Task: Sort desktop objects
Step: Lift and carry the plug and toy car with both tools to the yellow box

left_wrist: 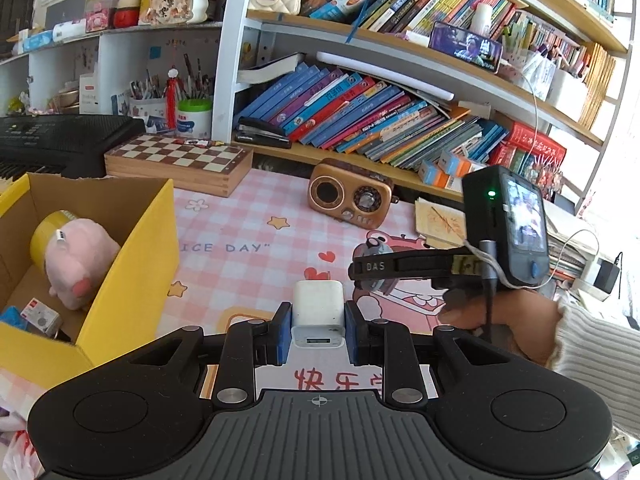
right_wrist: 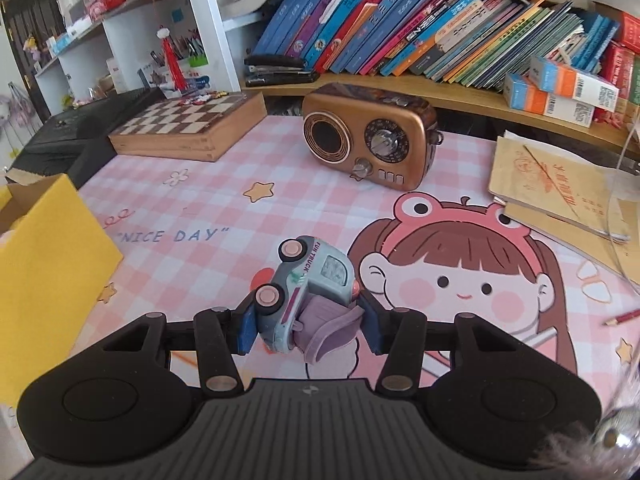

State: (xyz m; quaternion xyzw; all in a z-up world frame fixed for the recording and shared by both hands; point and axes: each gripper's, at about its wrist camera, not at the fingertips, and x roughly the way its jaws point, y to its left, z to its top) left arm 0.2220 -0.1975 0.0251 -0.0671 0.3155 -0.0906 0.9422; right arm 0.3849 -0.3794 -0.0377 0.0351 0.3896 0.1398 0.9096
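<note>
1. The left tongs (left_wrist: 318,330) are clamped on a white charger (left_wrist: 318,314); their blue pads press its two sides and its port faces the camera; the charger is held just above the pink checked mat (left_wrist: 248,220) that covers the bench.
2. The right tongs (right_wrist: 307,330) are clamped on a toy truck (right_wrist: 306,292) — pale blue-grey with pink wheels and a purple part at its lower end; it sits tilted between the pads, wheels turned to the left and upward, above the mat's cartoon girl (right_wrist: 452,276).
3. From the left wrist view the right tongs (left_wrist: 374,268) appear side-on to the right of the charger, with the person's right hand (left_wrist: 504,320) around the handle and a small screen unit (left_wrist: 508,224) mounted on top; the truck (left_wrist: 374,246) is only partly seen there.
4. A yellow cardboard box (left_wrist: 132,264) stands open to the left of the left tongs; inside it lie a pink plush toy (left_wrist: 78,264), a yellow roll (left_wrist: 50,236) behind the toy, and a small packet (left_wrist: 40,316) near the front corner.
5. Further back on the bench sit a brown retro radio (right_wrist: 368,148) and a wooden chessboard box (right_wrist: 188,128), well apart from both tongs; some tan booklets (right_wrist: 552,184) lie at the right edge — a red pencil (right_wrist: 624,317) lies near them.
6. Shelves of leaning books (right_wrist: 400,20) run behind the bench.
</note>
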